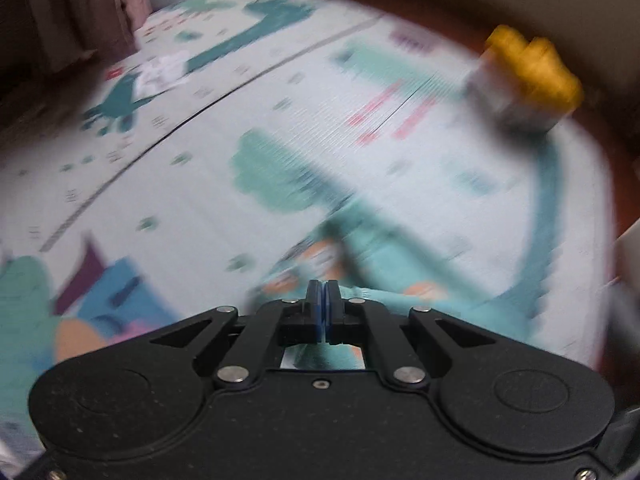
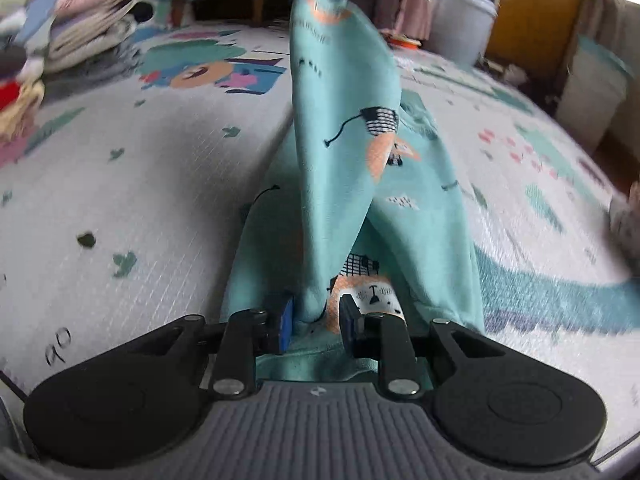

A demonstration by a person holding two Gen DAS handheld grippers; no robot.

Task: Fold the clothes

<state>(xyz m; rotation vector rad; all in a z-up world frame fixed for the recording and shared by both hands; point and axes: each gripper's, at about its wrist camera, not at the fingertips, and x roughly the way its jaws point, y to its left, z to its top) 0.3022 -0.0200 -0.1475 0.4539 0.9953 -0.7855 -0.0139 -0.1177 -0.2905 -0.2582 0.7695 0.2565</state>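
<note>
A teal child's garment (image 2: 344, 152) with orange and black prints lies on the patterned play mat (image 2: 140, 200). One part of it is pulled up tall toward a dark gripper tip at the top of the right wrist view. My right gripper (image 2: 316, 320) is open, its blue pads (image 2: 286, 322) on either side of the garment's near edge. In the blurred left wrist view, my left gripper (image 1: 323, 308) is shut, its pads pressed together with teal cloth (image 1: 320, 356) just beneath and in front of them.
A stack of folded clothes (image 2: 88, 28) sits at the mat's far left. A yellow and white bundle (image 1: 528, 80) sits at the mat's edge in the left wrist view. A white pot (image 2: 464, 20) and wooden furniture (image 2: 532, 20) stand beyond the mat.
</note>
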